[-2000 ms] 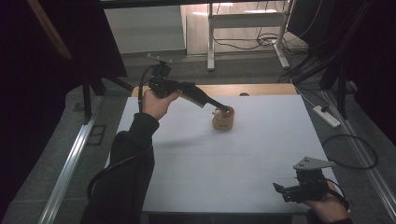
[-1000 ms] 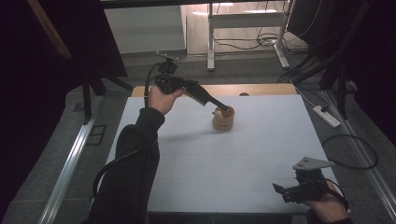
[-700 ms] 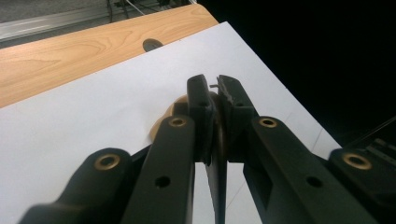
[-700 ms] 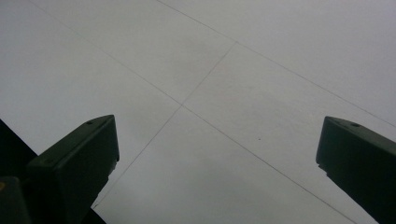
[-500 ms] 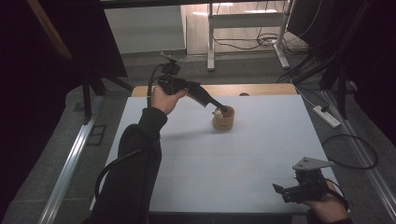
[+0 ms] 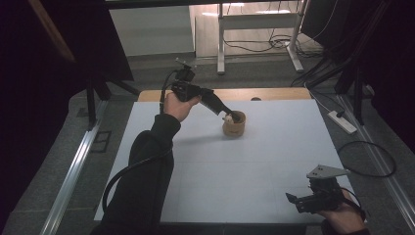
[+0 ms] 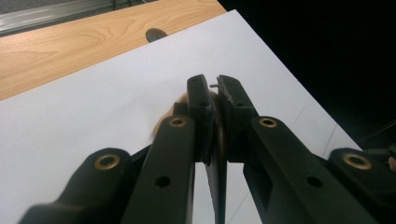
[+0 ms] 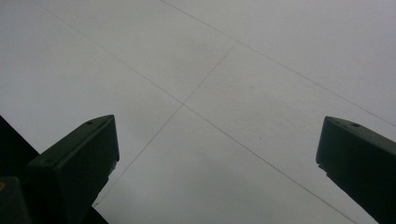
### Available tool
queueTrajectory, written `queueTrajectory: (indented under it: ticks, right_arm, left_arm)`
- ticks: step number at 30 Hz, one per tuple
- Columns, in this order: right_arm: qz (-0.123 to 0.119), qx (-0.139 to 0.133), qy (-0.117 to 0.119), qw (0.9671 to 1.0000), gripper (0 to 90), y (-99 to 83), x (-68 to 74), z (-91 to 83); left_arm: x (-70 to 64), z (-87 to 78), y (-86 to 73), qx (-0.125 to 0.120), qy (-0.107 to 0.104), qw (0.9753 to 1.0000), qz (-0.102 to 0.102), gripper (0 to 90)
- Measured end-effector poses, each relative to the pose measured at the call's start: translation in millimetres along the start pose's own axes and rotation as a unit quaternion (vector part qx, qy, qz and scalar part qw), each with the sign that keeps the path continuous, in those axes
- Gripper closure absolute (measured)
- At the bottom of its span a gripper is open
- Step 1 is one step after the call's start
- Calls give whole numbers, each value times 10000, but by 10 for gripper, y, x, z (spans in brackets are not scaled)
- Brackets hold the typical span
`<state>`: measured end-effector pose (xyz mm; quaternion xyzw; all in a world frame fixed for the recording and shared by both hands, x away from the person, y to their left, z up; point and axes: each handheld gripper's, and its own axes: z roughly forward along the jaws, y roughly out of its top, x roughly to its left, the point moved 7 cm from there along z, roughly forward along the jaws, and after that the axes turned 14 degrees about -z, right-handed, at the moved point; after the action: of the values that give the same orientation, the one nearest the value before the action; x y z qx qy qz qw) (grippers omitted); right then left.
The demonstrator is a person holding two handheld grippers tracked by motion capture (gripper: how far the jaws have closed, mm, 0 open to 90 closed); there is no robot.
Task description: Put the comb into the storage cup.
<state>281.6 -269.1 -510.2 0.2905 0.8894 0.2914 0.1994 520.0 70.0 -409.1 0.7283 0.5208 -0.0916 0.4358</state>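
left gripper: (image 6: 234,116) held out over the far middle of the table, tips at the rim of the wooden cup (image 6: 234,124); in the left gripper view (image 7: 215,91) the jaws stand nearly together, clamped on the cup's rim (one jaw seems to be inside and one outside, hard to confirm)
wooden cup: upright on the white table cover (image 6: 244,166), far half, near the middle; in the left gripper view only a tan sliver (image 7: 177,100) shows behind the jaws
small pale thing: (image 6: 227,118) at the cup rim just beside the tips, too small to tell what it is
right gripper: (image 6: 292,200) low at the near right corner of the cover, jaws wide apart, nothing between them; right gripper view has both jaws at the frame edges over bare cover (image 8: 224,93)
spacing: the two grippers are well apart
table: bare wood strip (image 6: 264,93) along the far edge, beyond the cover
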Motion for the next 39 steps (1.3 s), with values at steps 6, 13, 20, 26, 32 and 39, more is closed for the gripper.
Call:
queueTrajectory:
  ticks: [6,13,20,26,32,39]
  right_arm:
    - [-6,1,7,10000,0,-1,0,0]
    - [-11,7,9,10000,0,-2,0,1]
    - [-13,1,12,10000,0,-2,0,0]
    - [-14,-3,15,10000,0,-2,0,-1]
    - [-23,0,21,10000,0,-2,1,0]
    - [-28,1,22,10000,0,-1,2,-1]
  left_arm:
    - [30,74,-17,36,43,10000,-8,834]
    - [49,159,-40,46,59,10000,-35,834]
    - [79,224,-70,75,118,9999,-52,833]
    - [103,269,-82,57,122,9999,-74,831]
    - [127,268,-84,54,124,9999,-76,826]
    - [145,265,-85,-18,195,9998,-44,801]
